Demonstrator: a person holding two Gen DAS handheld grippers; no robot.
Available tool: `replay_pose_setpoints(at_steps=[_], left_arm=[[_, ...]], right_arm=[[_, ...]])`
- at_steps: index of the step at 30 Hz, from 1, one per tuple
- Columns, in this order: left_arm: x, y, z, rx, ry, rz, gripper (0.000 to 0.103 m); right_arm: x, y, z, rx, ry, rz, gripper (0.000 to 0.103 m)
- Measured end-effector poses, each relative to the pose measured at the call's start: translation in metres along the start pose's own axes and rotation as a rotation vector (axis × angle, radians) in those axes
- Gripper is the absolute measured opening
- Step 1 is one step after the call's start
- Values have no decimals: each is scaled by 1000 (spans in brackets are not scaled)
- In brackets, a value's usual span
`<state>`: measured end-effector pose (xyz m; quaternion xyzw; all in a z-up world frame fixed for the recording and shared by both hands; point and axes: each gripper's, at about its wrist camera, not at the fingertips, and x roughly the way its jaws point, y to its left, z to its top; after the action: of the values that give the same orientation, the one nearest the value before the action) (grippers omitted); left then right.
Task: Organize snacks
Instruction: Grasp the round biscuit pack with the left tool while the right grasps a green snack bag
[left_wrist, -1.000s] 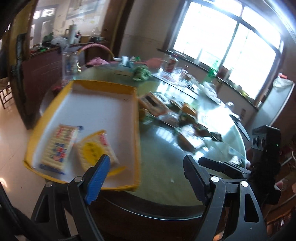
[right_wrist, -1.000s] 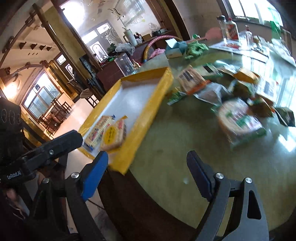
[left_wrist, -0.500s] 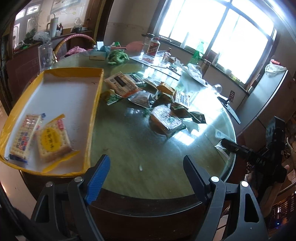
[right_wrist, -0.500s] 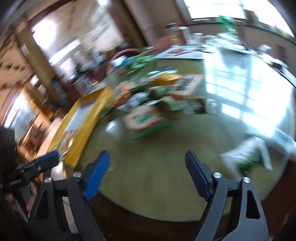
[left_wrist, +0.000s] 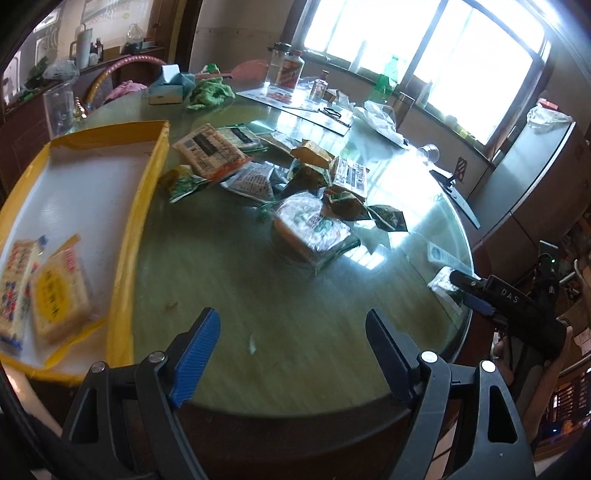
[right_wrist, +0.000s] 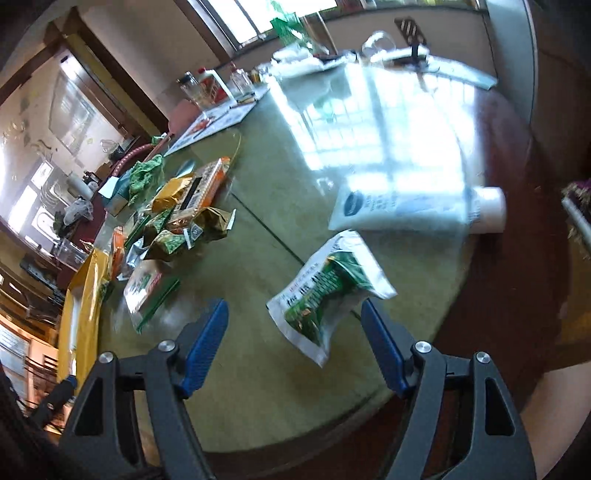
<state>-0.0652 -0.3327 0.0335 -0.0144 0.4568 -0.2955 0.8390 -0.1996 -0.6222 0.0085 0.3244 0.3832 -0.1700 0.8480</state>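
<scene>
A yellow-rimmed white tray (left_wrist: 147, 192) lies at the table's left with two cracker packs (left_wrist: 55, 291) in its near end. Several snack packs (left_wrist: 310, 225) lie loose in the table's middle; they also show in the right wrist view (right_wrist: 177, 218). My left gripper (left_wrist: 291, 350) is open and empty above the near table edge. My right gripper (right_wrist: 295, 339) is open and empty, just short of a white and green snack bag (right_wrist: 325, 291) by the right table edge. The right gripper also shows in the left wrist view (left_wrist: 476, 291).
The round table has a glass top (left_wrist: 280, 314). A white tube (right_wrist: 417, 210) lies beyond the green bag. Bottles (left_wrist: 288, 70), a tissue box (left_wrist: 166, 88), a green cloth (left_wrist: 210, 92) and papers stand at the far side. A glass (left_wrist: 428, 151) lies near the far right edge.
Both grippers swung right, away from the tray. The right gripper now faces the white and green bag and the tube at the right edge. Both stayed open.
</scene>
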Motion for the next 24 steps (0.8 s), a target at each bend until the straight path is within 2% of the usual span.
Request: replay_pose_setpoints(at_steps=[3, 5, 8, 12, 15, 18, 20, 24], left_arm=[[19, -11, 20, 64, -8, 16, 81], [40, -15, 39, 73, 35, 8, 81], [74, -11, 61, -7, 113, 2, 81], [100, -21, 71, -90, 137, 4, 81], [115, -34, 77, -107, 110, 118, 81], [135, -33, 83, -167, 145, 206, 82], [138, -38, 82, -127, 125, 276, 84], [132, -35, 70, -26, 121, 297, 86]], right_arm=[[16, 8, 6, -3, 16, -5, 75], [22, 14, 9, -14, 14, -17, 68], [28, 20, 13, -41, 14, -34, 66], [33, 22, 19, -51, 17, -30, 66], [37, 27, 22, -72, 21, -40, 66], [40, 34, 21, -105, 23, -57, 70], [40, 36, 20, -113, 21, -58, 74], [42, 39, 21, -132, 21, -65, 78]])
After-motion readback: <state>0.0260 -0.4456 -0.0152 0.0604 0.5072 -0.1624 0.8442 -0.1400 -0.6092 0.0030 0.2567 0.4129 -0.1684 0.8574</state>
